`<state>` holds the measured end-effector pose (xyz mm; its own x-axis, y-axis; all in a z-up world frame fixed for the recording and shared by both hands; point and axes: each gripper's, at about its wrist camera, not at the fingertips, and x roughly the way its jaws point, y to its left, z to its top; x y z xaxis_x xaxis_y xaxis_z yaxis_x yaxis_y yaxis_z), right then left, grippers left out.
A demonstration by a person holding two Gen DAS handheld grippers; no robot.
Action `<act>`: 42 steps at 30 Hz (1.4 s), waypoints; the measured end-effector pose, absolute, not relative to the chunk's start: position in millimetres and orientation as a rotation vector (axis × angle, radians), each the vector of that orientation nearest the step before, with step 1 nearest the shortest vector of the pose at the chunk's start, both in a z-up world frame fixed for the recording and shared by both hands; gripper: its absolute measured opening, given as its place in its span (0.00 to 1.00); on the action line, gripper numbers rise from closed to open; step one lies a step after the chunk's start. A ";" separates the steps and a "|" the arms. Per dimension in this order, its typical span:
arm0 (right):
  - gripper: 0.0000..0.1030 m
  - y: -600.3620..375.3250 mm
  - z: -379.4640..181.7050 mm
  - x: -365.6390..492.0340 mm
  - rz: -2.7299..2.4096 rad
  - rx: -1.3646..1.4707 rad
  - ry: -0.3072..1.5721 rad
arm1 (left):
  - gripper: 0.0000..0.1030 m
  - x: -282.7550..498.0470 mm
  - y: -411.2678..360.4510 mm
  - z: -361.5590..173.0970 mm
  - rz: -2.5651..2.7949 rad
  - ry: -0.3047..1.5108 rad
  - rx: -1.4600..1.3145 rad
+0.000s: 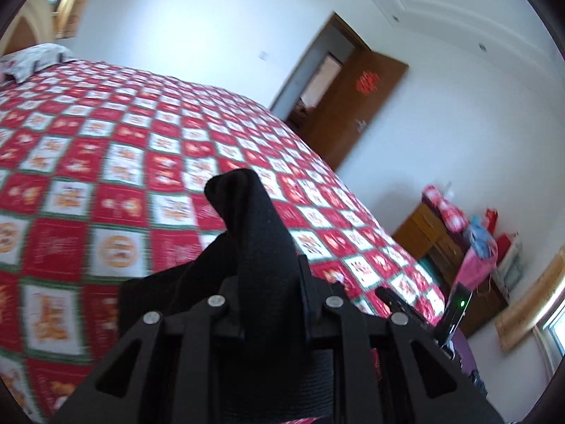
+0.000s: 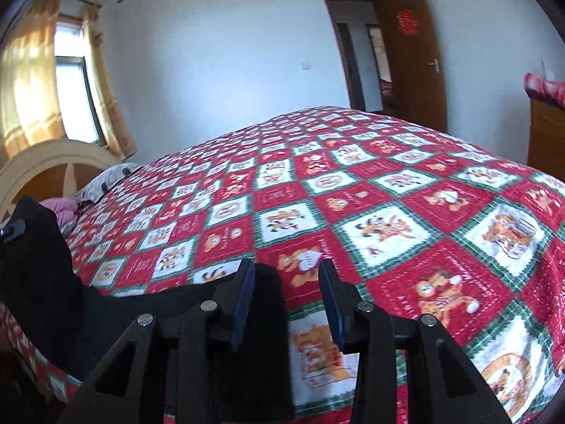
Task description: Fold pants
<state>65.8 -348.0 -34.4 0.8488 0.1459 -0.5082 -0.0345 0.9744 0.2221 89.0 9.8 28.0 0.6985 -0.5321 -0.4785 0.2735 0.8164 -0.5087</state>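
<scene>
The black pants (image 1: 247, 212) are pinched in my left gripper (image 1: 268, 272), which is shut on a bunched fold that sticks up past the fingertips above the red checked bedcover (image 1: 106, 176). In the right wrist view my right gripper (image 2: 287, 272) stands open. The pants (image 2: 261, 318) lie against its left blue pad (image 2: 243, 296), and bedcover (image 2: 388, 194) shows in the gap to the right pad (image 2: 333, 304). From there the black cloth runs left and rises to the left gripper (image 2: 12, 229) at the frame's edge.
A pillow (image 2: 106, 180) and a pink cloth (image 2: 63, 212) lie by the headboard (image 2: 42, 162). Behind the bed a brown door (image 2: 413, 53) stands open. A wooden cabinet (image 1: 430, 233) with red packages stands at the right, and a curtained window (image 2: 70, 99) at the left.
</scene>
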 end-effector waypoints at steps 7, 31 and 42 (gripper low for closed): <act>0.39 -371.3 -42.6 75.8 0.077 0.308 0.584 | 0.21 114.6 -56.2 1.7 -0.497 0.745 -0.313; 0.39 -384.7 -53.2 83.3 0.184 0.451 0.632 | 0.86 90.9 -154.2 -17.1 -0.597 0.694 -0.043; 0.48 -311.1 -10.9 53.1 0.467 0.366 0.613 | 1.00 72.9 -67.5 -55.8 -0.281 0.698 0.020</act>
